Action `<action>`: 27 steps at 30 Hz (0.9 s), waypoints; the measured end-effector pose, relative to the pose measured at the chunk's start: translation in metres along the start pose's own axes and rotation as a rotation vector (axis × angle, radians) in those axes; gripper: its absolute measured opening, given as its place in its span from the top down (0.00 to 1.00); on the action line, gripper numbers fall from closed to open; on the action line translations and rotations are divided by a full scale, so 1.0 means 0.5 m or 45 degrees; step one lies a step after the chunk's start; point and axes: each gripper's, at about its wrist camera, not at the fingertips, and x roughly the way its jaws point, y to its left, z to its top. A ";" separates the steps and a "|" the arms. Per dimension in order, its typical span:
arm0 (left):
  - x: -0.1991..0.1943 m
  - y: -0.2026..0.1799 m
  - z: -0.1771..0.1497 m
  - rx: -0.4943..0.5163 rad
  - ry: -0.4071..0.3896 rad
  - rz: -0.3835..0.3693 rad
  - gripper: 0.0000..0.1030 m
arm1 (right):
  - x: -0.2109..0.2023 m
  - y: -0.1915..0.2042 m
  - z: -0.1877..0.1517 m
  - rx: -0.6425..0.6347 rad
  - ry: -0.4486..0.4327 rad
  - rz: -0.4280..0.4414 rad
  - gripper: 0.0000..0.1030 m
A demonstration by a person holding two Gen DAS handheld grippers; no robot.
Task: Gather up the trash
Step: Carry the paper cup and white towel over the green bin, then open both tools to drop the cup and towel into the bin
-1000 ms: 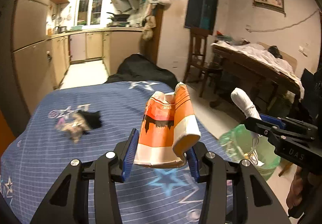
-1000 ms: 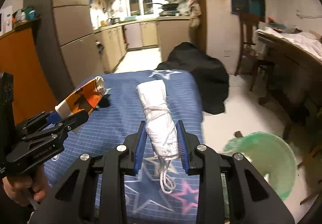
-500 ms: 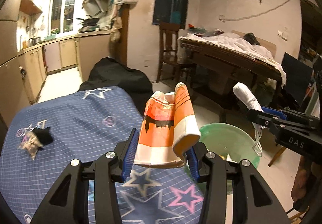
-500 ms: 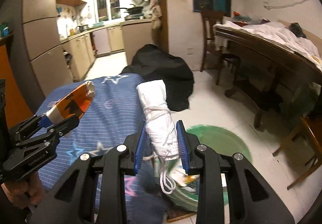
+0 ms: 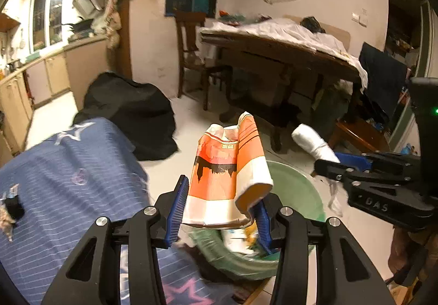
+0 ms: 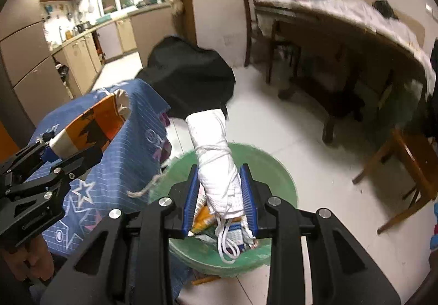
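My left gripper point(image 5: 219, 212) is shut on a crushed orange and white paper cup point(image 5: 227, 170), held above the near rim of a green plastic bin point(image 5: 301, 190). The same cup point(image 6: 93, 127) shows at the left of the right wrist view. My right gripper point(image 6: 220, 201) is shut on a rolled white cloth bundle point(image 6: 216, 157) tied with white string; it hangs over the green bin point(image 6: 273, 168), which holds several wrappers point(image 6: 205, 216). In the left wrist view the right gripper point(image 5: 328, 162) sits at the right with the bundle point(image 5: 309, 140) sticking out.
A table with a blue star-patterned cloth point(image 5: 68, 181) lies left of the bin, with a small scrap of trash point(image 5: 11, 212) on it. A black heap point(image 6: 189, 77) sits behind. A wooden table point(image 6: 356, 39) and chairs point(image 5: 197, 58) stand at the right on the white tile floor.
Both grippers have swung right, from over the blue cloth to over the green bin, each still holding its item. The bin now fills the lower centre of both views.
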 end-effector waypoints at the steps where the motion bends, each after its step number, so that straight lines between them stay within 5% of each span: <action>1: 0.018 -0.007 0.005 0.002 0.017 -0.008 0.55 | 0.010 -0.015 0.000 0.014 0.023 -0.002 0.72; 15: 0.254 -0.037 -0.015 0.029 0.286 -0.039 0.55 | 0.129 -0.103 -0.002 0.117 0.288 0.027 0.72; 27: 0.290 -0.018 -0.042 0.029 0.309 -0.029 0.55 | 0.145 -0.119 -0.004 0.108 0.302 0.020 0.73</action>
